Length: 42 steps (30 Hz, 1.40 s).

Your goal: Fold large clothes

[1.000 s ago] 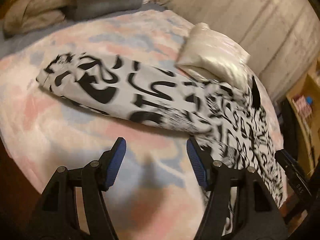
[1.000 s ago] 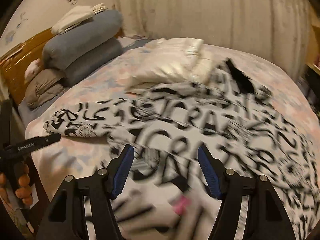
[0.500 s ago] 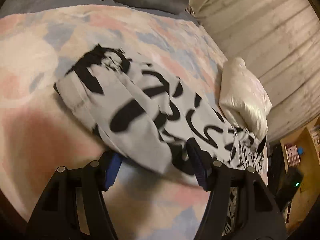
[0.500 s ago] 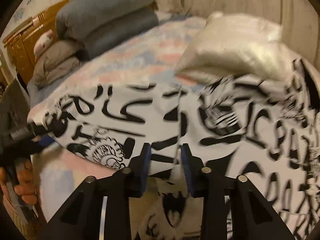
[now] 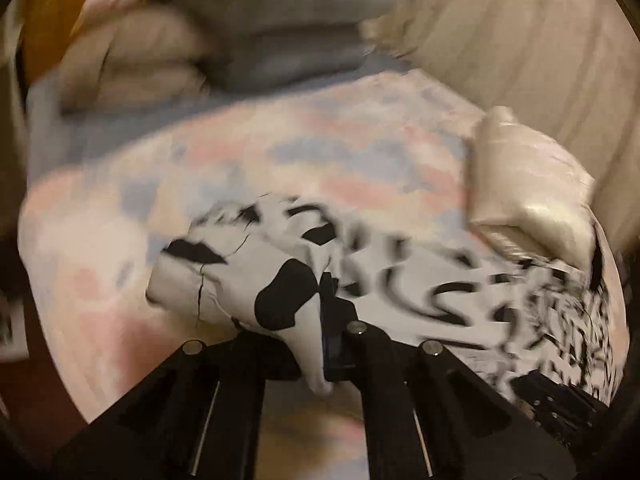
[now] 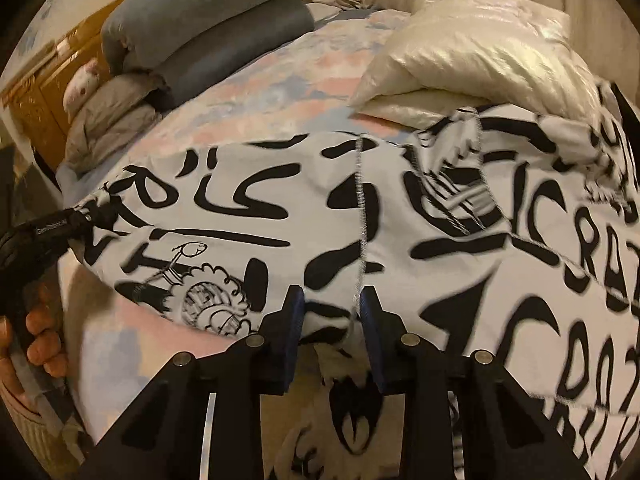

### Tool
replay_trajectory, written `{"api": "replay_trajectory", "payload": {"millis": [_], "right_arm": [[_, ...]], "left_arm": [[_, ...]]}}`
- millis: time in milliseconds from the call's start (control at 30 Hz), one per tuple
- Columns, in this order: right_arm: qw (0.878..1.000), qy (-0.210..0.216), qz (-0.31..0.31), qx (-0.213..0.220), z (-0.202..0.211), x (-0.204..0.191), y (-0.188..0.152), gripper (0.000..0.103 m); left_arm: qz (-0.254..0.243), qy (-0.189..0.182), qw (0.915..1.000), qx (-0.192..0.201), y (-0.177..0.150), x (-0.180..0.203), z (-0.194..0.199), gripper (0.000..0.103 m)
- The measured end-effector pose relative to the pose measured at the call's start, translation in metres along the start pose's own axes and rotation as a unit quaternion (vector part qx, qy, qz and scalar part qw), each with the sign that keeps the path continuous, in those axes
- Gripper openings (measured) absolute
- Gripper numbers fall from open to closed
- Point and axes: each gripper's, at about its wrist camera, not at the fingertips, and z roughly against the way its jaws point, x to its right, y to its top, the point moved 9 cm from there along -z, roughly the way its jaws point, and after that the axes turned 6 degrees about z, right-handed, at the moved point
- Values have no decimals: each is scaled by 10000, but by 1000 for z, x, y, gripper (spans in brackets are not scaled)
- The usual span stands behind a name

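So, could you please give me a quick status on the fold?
Left gripper shut on the sleeve end. Right gripper closing on the printed garment at its seam. Cream pillow touching its far edge.

1. Each claw, left claw (image 5: 320, 344) and right claw (image 6: 331, 334), has matte black angular arms with round silver screws.
2. The right claw's fingers (image 6: 294, 320) carry dark blue pads.
3. Beside the left claw's handle, which bears white lettering, show bare fingers of the person's hand (image 6: 38, 336).

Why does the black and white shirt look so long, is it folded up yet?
Not yet. The shirt lies mostly spread across the bed, one sleeve stretched out, its end pinched in the left gripper.
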Motion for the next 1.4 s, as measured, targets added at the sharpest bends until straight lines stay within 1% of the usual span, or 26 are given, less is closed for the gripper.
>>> {"api": "replay_trajectory", "payload": {"millis": [67,167,267,300,367,400,433,467,567,633,667,733,800,833,867,900,933,967,1000,1033,1067,1133,1200,1267,1333,1400], "right_arm": [[9997,59,-199,126,21,12,-3,29],[9982,-17,-489,346,59,43,-12,29],[9945,-211,-863,552,96,87,-26,29],[9922,-308,-1020,648,109,105,-32,29],[9868,-496,-1306,814,135,140,-45,29],[9833,-608,-1460,904,150,161,-55,29],[9795,-728,-1596,986,164,180,-64,29],[9768,-815,-1681,1045,175,195,-72,29],[9666,-1182,-1939,1190,217,250,-105,29],[9601,-1372,-2107,1229,237,279,-129,29],[9579,-1428,-2168,1228,242,288,-138,29],[9535,-1521,-2303,1210,257,308,-161,29],[9502,-1572,-2432,1150,266,328,-183,29],[9491,-1595,-2477,1110,269,335,-193,29],[9485,-1613,-2505,1075,271,340,-201,29],[9482,-1623,-2523,1042,273,344,-209,29],[9482,-1628,-2532,1017,272,347,-215,29],[9483,-1630,-2542,979,271,350,-220,34],[9483,-1619,-2559,954,270,353,-225,37],[9483,-1586,-2581,948,268,355,-228,41],[9483,-1565,-2595,945,265,352,-227,44],[9486,-1518,-2612,946,260,353,-228,46],[9487,-1466,-2637,945,256,350,-223,48],[9500,-1391,-2630,947,253,347,-220,51],[9521,-1343,-2578,946,250,342,-216,52],[9544,-1301,-2524,919,247,336,-212,55]], "left_arm": [[-384,-132,9990,212,9,35,26,3],[-857,-435,9943,452,16,96,66,3],[-1218,-826,9877,529,10,160,100,3],[-1354,-1017,9841,529,4,190,112,3],[-1556,-1312,9776,531,-10,235,128,3],[-1732,-1481,9722,533,-22,266,136,3],[-1852,-1566,9688,513,-32,290,140,3],[-1884,-1679,9669,387,-44,311,143,3],[-2240,-1991,9540,43,-95,382,140,3],[-2449,-2036,9478,-181,-130,419,132,3],[-2519,-2039,9457,-240,-144,431,130,3],[-2737,-1968,9404,-443,-183,459,114,3],[-2907,-1936,9350,-612,-215,473,100,3],[-2987,-1905,9320,-769,-236,481,89,4],[-3023,-1933,9292,-886,-250,482,80,4],[-3060,-1917,9266,-1054,-263,482,72,6],[-3078,-2053,9198,-1307,-279,484,65,11],[-3079,-2143,9149,-1491,-289,477,62,15],[-3085,-2237,9091,-1682,-298,477,59,29],[-3074,-2353,9042,-1804,-306,478,59,46],[-3043,-2431,9034,-1791,-308,472,65,52],[-2988,-2626,9024,-1656,-305,467,76,62],[-2909,-2837,8991,-1627,-302,465,87,68],[-2810,-2960,8990,-1590,-288,456,102,70],[-2743,-2941,9036,-1477,-275,445,113,70],[-2633,-2888,9112,-1303,-263,429,120,70]]}}
